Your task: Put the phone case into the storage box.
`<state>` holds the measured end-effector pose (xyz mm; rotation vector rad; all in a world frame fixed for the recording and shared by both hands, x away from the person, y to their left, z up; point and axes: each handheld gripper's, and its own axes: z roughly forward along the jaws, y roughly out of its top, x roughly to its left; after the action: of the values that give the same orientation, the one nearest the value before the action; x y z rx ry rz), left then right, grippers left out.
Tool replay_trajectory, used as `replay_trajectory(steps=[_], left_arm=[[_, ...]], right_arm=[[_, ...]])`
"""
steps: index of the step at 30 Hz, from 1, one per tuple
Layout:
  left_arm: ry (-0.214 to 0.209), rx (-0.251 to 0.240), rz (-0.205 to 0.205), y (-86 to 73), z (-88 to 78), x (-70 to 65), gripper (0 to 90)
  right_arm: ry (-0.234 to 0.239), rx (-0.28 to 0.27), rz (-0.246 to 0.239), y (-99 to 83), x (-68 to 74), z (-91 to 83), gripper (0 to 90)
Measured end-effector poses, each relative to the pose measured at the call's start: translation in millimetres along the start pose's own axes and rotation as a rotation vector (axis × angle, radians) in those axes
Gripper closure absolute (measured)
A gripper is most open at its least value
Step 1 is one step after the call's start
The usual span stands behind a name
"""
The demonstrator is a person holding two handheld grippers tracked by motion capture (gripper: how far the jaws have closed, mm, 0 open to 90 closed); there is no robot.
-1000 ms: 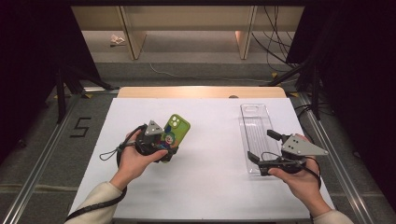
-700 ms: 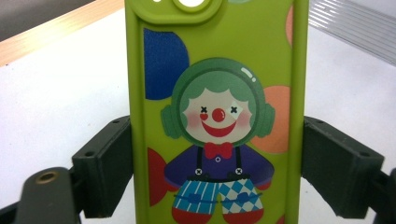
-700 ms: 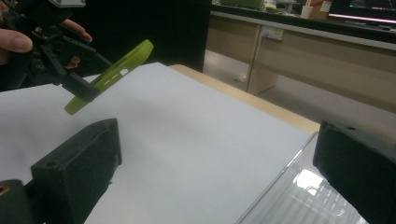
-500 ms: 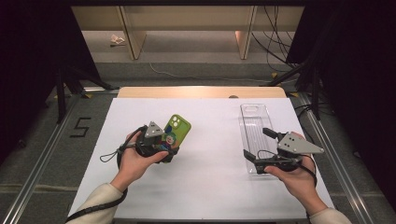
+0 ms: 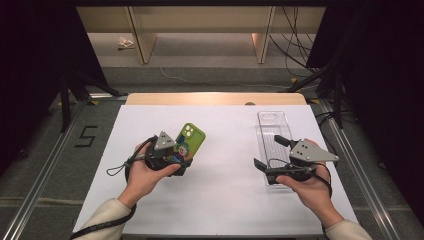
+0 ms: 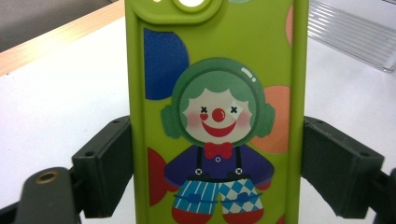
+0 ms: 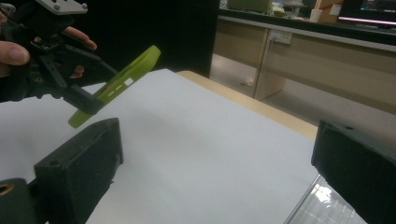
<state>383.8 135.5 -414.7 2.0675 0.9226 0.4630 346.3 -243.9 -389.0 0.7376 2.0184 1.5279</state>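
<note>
Left hand-held gripper (image 6: 212,154) clamps the green phone case (image 6: 212,116) across its two long edges near the lower end, held tilted above the tabletop (image 5: 225,150) at its left side. I judge the case light, rubbery and flexible, so an edge grip low down looks sound, though squeezing may bow it. Right hand-held gripper (image 5: 272,152) hovers with jaws wide and empty over the clear plastic tray (image 5: 272,127), wrist roughly level.

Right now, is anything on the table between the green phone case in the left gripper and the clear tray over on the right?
Nothing visible. The phone case sits clamped in the left gripper; bare white table runs to the clear tray.
</note>
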Motion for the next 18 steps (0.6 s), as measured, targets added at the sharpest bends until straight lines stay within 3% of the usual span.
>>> replay_trajectory(steps=[18], left_arm=[[-0.007, -0.021, 0.023, 0.2, -2.9, -10.2, 16.0]], right_arm=[[0.026, -0.005, 0.006, 7.2, 6.9, 15.9, 3.3]])
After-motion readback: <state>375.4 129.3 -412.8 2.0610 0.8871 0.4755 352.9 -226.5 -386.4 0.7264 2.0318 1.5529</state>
